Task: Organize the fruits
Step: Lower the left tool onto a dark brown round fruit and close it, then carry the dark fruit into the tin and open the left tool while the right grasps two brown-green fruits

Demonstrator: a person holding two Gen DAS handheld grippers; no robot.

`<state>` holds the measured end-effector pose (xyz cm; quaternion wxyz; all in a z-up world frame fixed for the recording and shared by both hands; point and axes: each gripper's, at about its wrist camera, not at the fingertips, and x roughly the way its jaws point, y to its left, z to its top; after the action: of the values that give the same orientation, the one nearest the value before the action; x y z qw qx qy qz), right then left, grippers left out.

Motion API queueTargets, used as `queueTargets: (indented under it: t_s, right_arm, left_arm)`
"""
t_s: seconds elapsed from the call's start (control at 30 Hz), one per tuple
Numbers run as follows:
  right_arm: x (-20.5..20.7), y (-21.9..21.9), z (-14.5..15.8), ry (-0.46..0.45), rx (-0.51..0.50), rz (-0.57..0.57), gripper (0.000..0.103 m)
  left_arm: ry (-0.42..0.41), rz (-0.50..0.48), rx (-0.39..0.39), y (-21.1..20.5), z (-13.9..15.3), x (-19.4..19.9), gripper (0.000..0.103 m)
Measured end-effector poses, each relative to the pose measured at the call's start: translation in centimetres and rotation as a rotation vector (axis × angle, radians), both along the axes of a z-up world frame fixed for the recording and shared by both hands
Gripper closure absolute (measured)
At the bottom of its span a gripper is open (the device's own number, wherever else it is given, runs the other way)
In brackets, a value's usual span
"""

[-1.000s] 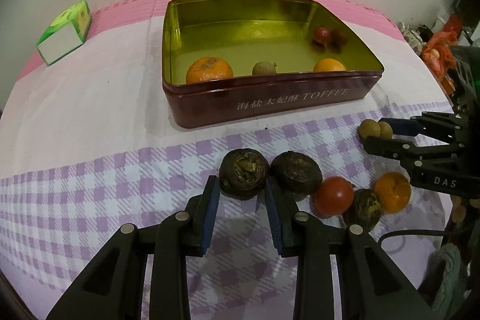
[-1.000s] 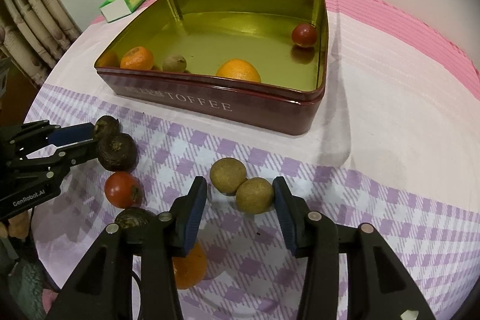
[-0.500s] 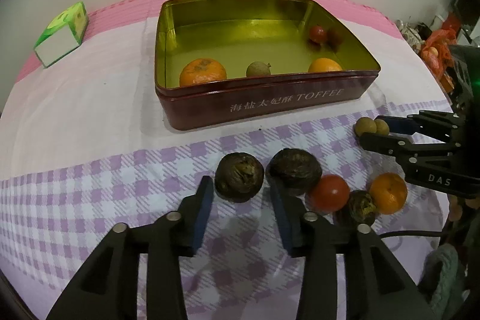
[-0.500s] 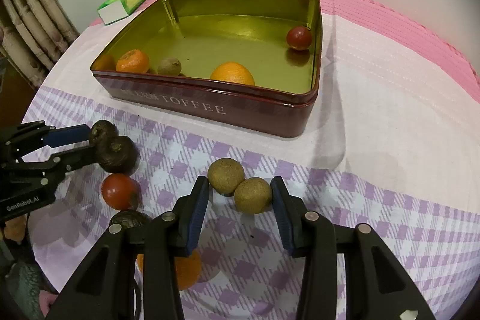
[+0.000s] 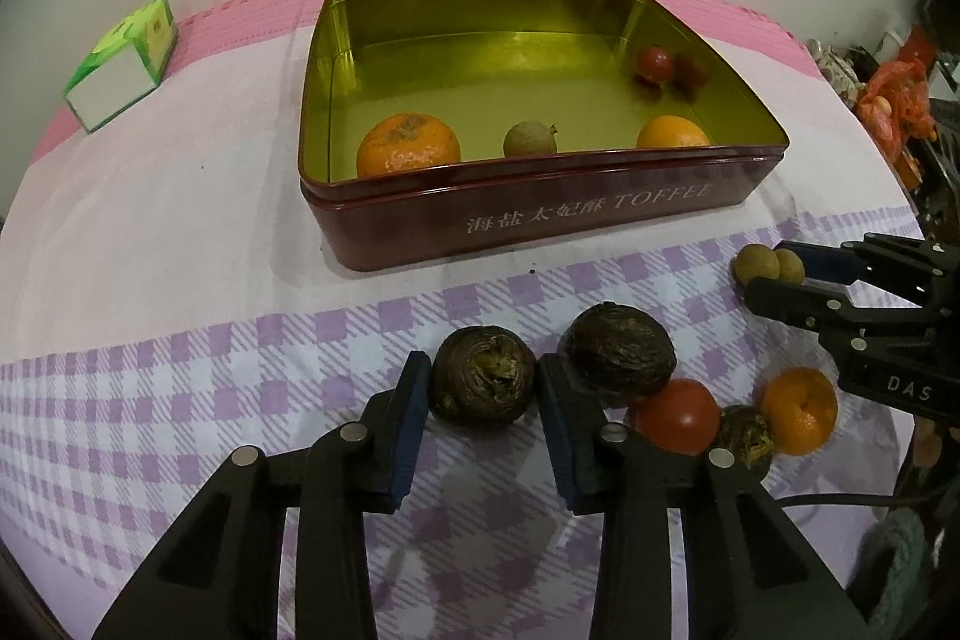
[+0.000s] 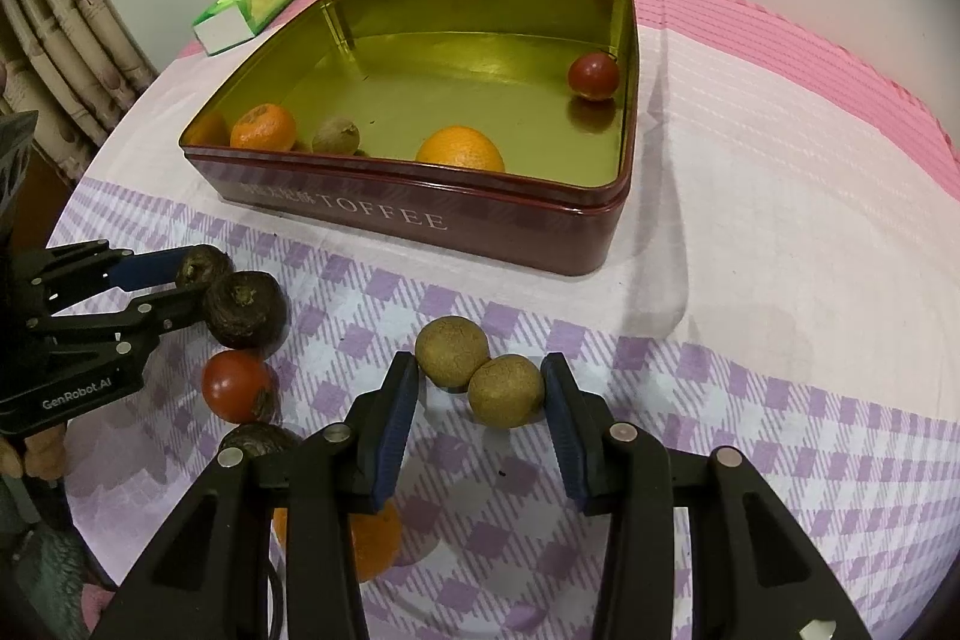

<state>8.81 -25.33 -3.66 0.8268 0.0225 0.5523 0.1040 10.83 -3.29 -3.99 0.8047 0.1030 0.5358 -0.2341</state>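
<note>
A dark wrinkled fruit [image 5: 483, 382] lies on the checked cloth between the pads of my left gripper [image 5: 483, 376]. Its jaws are closing and both pads touch the fruit's sides. My right gripper [image 6: 480, 376] holds two brown longans [image 6: 504, 391] side by side between its pads, one pad against each. Beside the left gripper lie a second dark fruit [image 5: 618, 349], a tomato [image 5: 678, 415], a small dark fruit [image 5: 744, 433] and an orange [image 5: 798, 409]. The maroon toffee tin [image 5: 540, 220] behind holds two oranges [image 5: 408, 145], a longan [image 5: 528, 139] and a tomato [image 5: 654, 63].
A green and white carton [image 5: 123, 64] sits at the back left of the round table. Curtains [image 6: 60, 58] hang past the table's left edge. Red bags [image 5: 897, 94] lie beyond its right edge. A white wall stands behind the tin.
My left gripper moved forward, so its pads now flank the dark fruit instead of sitting behind it. The right gripper's pads came in slightly against the two longans.
</note>
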Motion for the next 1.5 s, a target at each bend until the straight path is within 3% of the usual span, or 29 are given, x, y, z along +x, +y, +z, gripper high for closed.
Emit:
queueTargets:
  t_s: [0.63, 0.97, 1.2, 1.5]
  right_arm:
    - [-0.3, -0.5, 0.3, -0.013, 0.008, -0.015, 0.063]
    - [-0.5, -1.5, 0.6, -0.019, 0.027, -0.039, 0.063]
    - [-0.6, -2.0, 1.2, -0.03, 0.04, -0.057, 0.063]
    - [-0.6, -2.9, 1.1, -0.031, 0.054, -0.079, 0.063]
  left_arm:
    - [-0.059, 0.007, -0.04, 0.5, 3.3, -0.5, 0.066]
    - [-0.128, 0.024, -0.077, -1.3, 6.7, 2.9, 0.066]
    - [-0.113, 0.033, -0.058, -3.7, 6.0, 5.5, 0.066]
    - [-0.088, 0.025, -0.017, -5.4, 4.3, 6.0, 0.066]
